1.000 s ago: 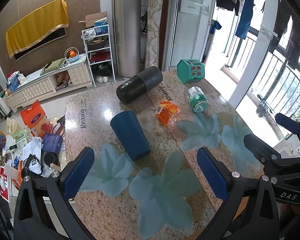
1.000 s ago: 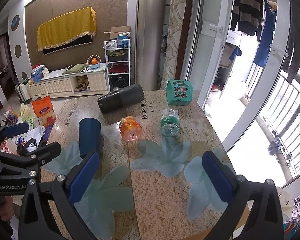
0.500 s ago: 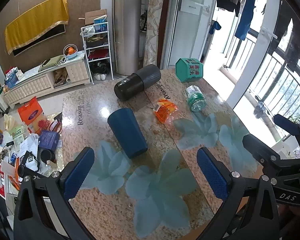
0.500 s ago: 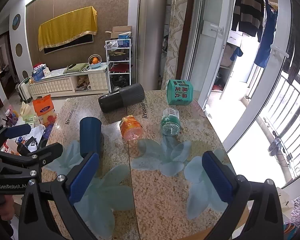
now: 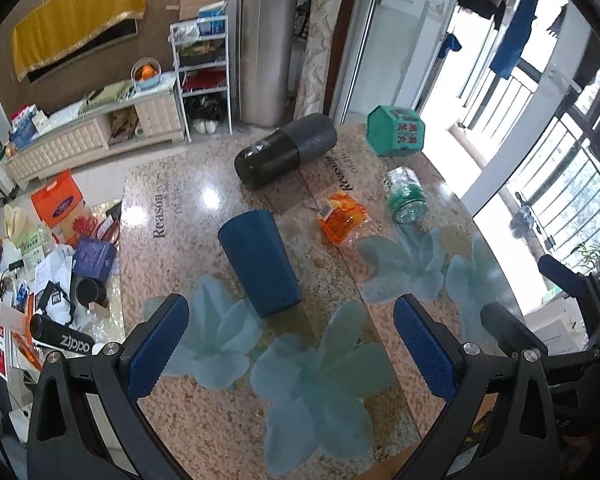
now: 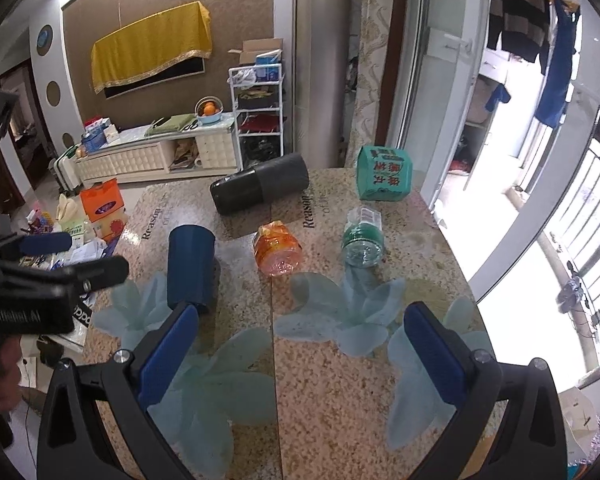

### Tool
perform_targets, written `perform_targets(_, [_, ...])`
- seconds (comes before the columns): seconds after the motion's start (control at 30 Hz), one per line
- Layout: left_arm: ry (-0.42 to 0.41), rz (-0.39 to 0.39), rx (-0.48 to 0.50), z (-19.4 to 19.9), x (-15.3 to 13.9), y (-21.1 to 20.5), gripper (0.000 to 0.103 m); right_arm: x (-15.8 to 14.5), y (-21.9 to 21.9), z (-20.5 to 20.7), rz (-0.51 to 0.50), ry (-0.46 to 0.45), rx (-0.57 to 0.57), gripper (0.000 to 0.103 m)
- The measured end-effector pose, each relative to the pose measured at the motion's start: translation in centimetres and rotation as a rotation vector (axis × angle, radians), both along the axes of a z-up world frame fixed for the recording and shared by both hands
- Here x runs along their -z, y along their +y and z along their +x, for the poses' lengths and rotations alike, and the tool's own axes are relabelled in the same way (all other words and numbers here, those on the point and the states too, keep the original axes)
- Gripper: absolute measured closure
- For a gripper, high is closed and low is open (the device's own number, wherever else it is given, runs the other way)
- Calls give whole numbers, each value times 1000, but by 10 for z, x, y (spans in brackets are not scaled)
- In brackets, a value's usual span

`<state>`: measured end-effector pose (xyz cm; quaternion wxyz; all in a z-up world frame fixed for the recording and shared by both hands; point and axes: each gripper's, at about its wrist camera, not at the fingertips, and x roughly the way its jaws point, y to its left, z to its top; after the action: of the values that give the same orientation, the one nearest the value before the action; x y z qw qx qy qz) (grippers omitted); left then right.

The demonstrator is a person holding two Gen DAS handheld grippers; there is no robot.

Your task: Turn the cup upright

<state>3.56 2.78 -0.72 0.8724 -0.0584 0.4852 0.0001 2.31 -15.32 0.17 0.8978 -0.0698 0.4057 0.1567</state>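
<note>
Both views have drifted slightly; only the left wrist view shows cup [image 5: 260, 262] fully clear.

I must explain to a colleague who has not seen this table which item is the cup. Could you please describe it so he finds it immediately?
Start at the speckled stone table with pale blue flower prints. On its left half, near the flowers, lies the dark blue cup. Unlike the larger black cylinder behind it and the orange jar to its right, it is plain, matte, tapered and unlabelled.

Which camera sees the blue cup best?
The left wrist view: the blue cup lies on its side ahead of the open left tool, fully visible. In the right wrist view a fingertip of the right tool hides part of its near end.
</note>
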Motion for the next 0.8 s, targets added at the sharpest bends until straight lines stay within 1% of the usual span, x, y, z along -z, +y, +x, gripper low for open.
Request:
perform_targets(0.07, [43, -20, 4, 14, 7, 3, 0, 4, -3, 7, 14, 18, -6, 0])
perform_targets(0.2, [121, 0, -4, 40, 28, 7, 0, 15, -12, 25, 27, 59, -22, 0])
perform_targets(0.3, [192, -11, -19, 59, 48, 9, 0, 21, -21, 40, 34, 87, -27, 0])
perform_targets(0.43, [285, -77, -68, 78, 76, 16, 0, 31, -31, 61, 42, 122, -37, 0])
perform_targets(0.47, [305, -85, -81, 82, 83, 17, 0, 33, -33, 64, 43, 128, -39, 0])
perform_targets(0.57, [357, -77, -129, 89, 97, 16, 0, 41, -39, 77, 44, 152, -48, 0])
perform_targets(0.63, [352, -53, -151, 92, 98, 12, 0, 44, -42, 82, 44, 163, -52, 0])
perform_targets(0.7, [330, -48, -122, 99, 95, 0, 0, 48, -46, 89, 46, 176, -55, 0])
perform_targets(0.8, [310, -28, -49, 117, 91, -22, 0, 53, -50, 98, 48, 197, -57, 0])
